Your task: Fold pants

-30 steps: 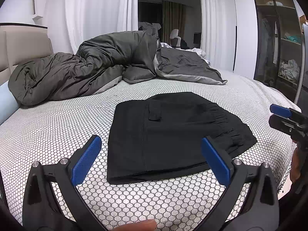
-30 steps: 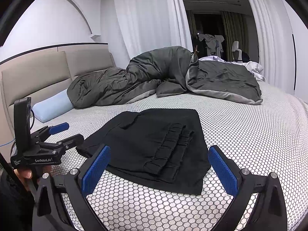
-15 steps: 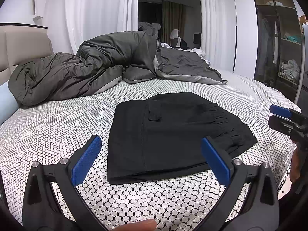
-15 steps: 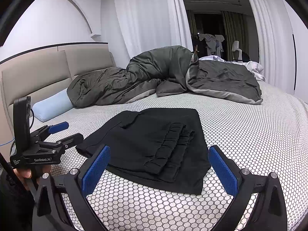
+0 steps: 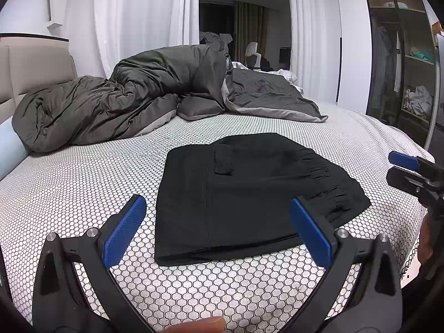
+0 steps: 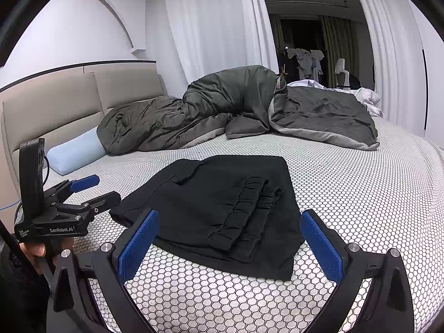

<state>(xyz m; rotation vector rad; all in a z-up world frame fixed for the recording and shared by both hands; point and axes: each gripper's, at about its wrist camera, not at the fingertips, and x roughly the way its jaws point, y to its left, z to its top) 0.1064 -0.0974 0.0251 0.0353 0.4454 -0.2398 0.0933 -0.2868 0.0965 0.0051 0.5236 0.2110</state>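
**Bedroom, pants lie folded, both tools held off**

White curtains and a padded headboard frame the bed (image 5: 83, 183), whose honeycomb-patterned sheet carries everything. We see the black pants (image 5: 249, 194) lying as a compact, squared stack near the bed's near edge, well apart from the rumpled grey duvet (image 5: 125, 108) pushed toward the far side, which we judge leaves flat room for folding. The gathered waistband sits on top toward the right side of the stack, layers showing at its edge, so we judge the folding all but done.

Our left gripper (image 5: 219, 230) hovers just short of the stack's near edge, jaws wide and holding nothing. Our right gripper (image 6: 230, 238) hangs near the waistband corner, jaws likewise wide and empty. Neither touches the cloth. We judge both are held back so the stack rests undisturbed; any remaining move would be a light tidy of the loose corner.
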